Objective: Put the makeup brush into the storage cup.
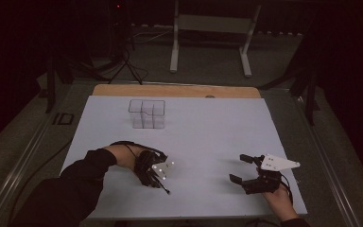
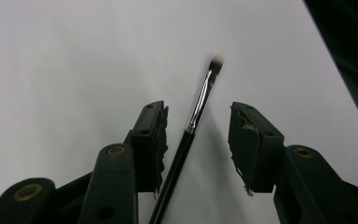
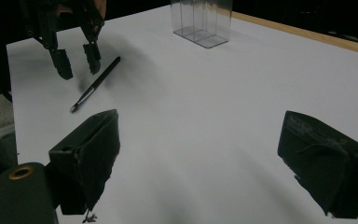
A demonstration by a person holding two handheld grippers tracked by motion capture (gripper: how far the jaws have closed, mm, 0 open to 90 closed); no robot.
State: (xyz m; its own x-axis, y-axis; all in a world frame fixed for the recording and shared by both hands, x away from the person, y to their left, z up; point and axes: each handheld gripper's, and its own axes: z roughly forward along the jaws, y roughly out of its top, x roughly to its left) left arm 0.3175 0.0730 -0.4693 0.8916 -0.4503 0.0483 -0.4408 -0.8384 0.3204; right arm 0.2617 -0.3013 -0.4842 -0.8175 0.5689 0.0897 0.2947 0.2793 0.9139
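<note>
A thin black makeup brush (image 2: 205,88) with a silver ferrule and a pale tip lies flat on the white table sheet (image 1: 208,127). My left gripper (image 2: 196,116) hovers over it with one jaw on each side of the handle; the pads stand apart from it, so the gripper is open. In the high view the left gripper (image 1: 156,172) is at the front left, and the brush (image 1: 165,188) pokes out below it. My right gripper (image 1: 236,168) rests at the front right, open wide with nothing between its jaws (image 3: 200,126). The right gripper view shows the brush (image 3: 95,83) beneath the left gripper (image 3: 77,60).
A clear plastic organiser (image 1: 146,113) with several compartments stands toward the back left of the sheet, also seen in the right gripper view (image 3: 200,21). A wooden table edge (image 1: 175,91) runs along the back. Beyond it stands a white metal frame (image 1: 212,38) on the floor.
</note>
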